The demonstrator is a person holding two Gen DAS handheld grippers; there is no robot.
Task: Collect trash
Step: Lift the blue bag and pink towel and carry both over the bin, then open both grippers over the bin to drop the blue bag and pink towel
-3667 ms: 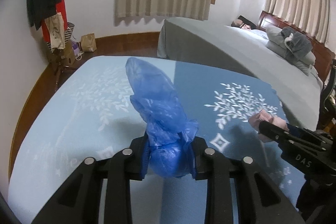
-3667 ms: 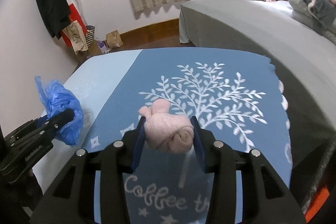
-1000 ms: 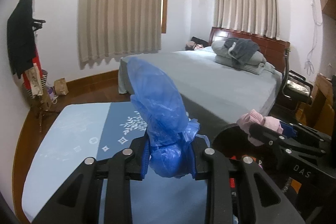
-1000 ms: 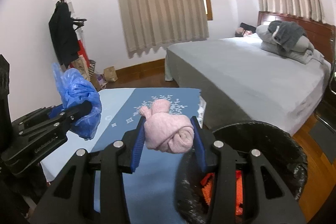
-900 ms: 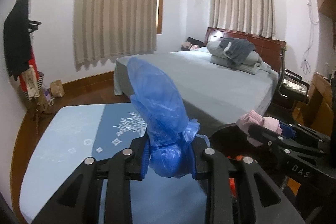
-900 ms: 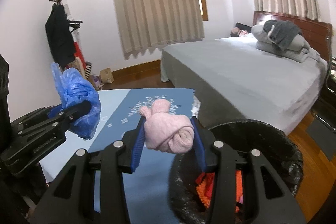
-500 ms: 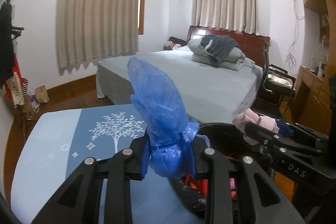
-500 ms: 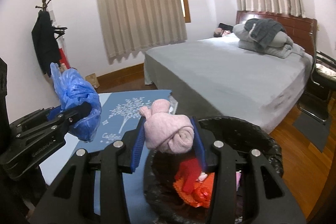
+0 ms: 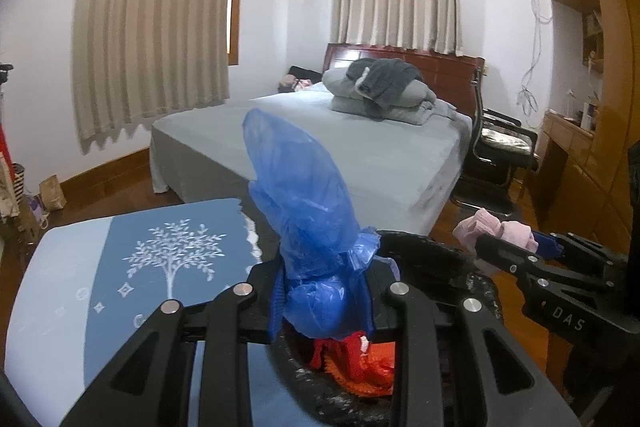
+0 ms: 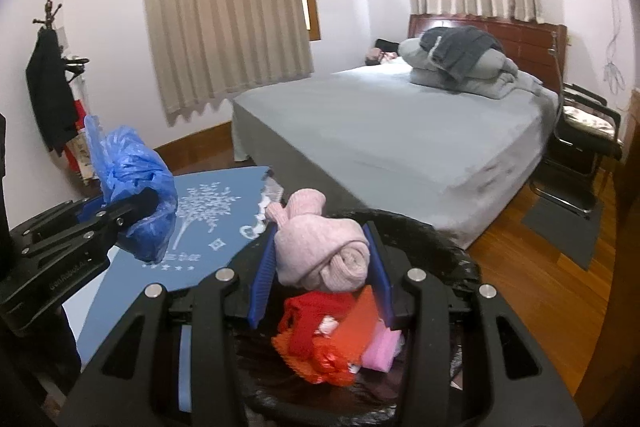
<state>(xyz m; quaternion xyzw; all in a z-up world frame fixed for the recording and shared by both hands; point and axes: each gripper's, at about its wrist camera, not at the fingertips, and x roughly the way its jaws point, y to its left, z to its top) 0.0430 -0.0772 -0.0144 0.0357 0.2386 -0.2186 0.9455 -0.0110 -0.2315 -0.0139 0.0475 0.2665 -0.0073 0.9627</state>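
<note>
A: Which step? Both jaws hold trash: left gripper (image 9: 322, 301) clamps the blue plastic bag (image 9: 304, 211), right gripper (image 10: 320, 267) the pink sock (image 10: 324, 247), above the black bin (image 10: 452, 247)

B: Next, likely release both into it

Crumpled blue plastic bag (image 9: 308, 227), bunched at the base with its long end sticking up, sits above the near-left rim of the black trash bin (image 10: 436, 243). Rolled pink sock (image 10: 324, 247), knotted bundle, hangs over the bin's opening. Inside the bin: red and orange wrappers (image 10: 320, 339), pink scrap.
</note>
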